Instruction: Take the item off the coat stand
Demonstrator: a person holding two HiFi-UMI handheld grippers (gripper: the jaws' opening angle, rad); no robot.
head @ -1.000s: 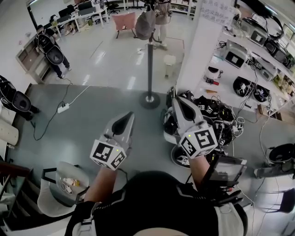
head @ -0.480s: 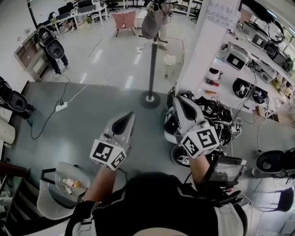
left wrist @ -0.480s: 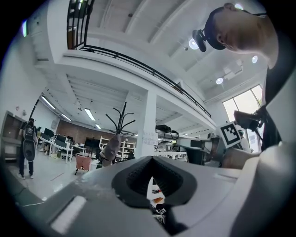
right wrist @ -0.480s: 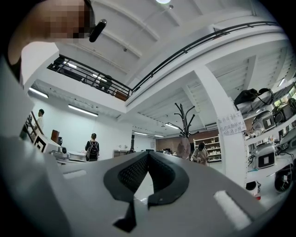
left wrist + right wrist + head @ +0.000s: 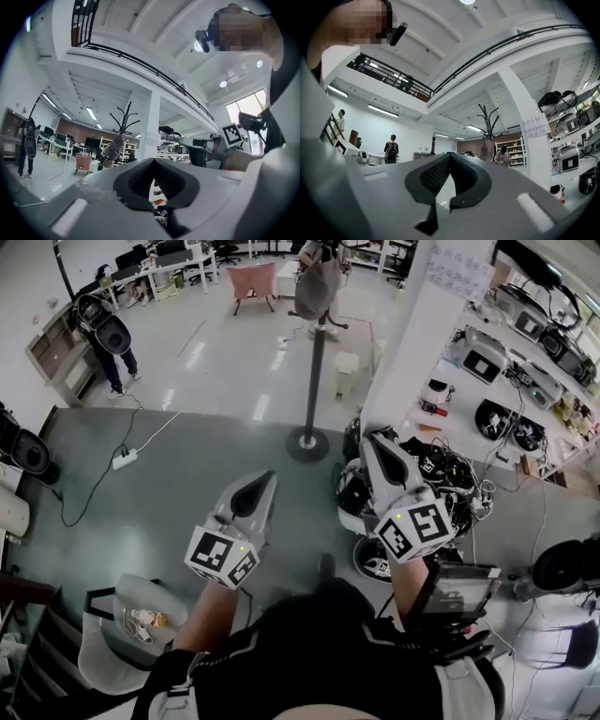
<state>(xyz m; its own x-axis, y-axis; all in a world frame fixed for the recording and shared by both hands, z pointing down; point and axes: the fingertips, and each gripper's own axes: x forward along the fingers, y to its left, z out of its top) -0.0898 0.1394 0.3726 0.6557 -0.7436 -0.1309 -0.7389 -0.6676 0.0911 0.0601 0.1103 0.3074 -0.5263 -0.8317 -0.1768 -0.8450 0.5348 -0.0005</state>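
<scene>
Head view: the left claw (image 5: 257,487) and the right claw (image 5: 376,450) are both closed and empty, held side by side over the grey floor (image 5: 178,493). The coat stand (image 5: 314,371) rises far ahead, with the grey item (image 5: 319,285) hanging at its top. A white bin (image 5: 101,654) at near left holds small packets (image 5: 145,618).

Left gripper view: claw tips meet; the grey item (image 5: 116,146) hangs far off on the stand.

Right gripper view: claw tips meet; the stand (image 5: 487,119) is far right.

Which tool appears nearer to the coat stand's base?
The right tool: its tip appears just beside the round base; the left tool sits lower, farther off.
</scene>
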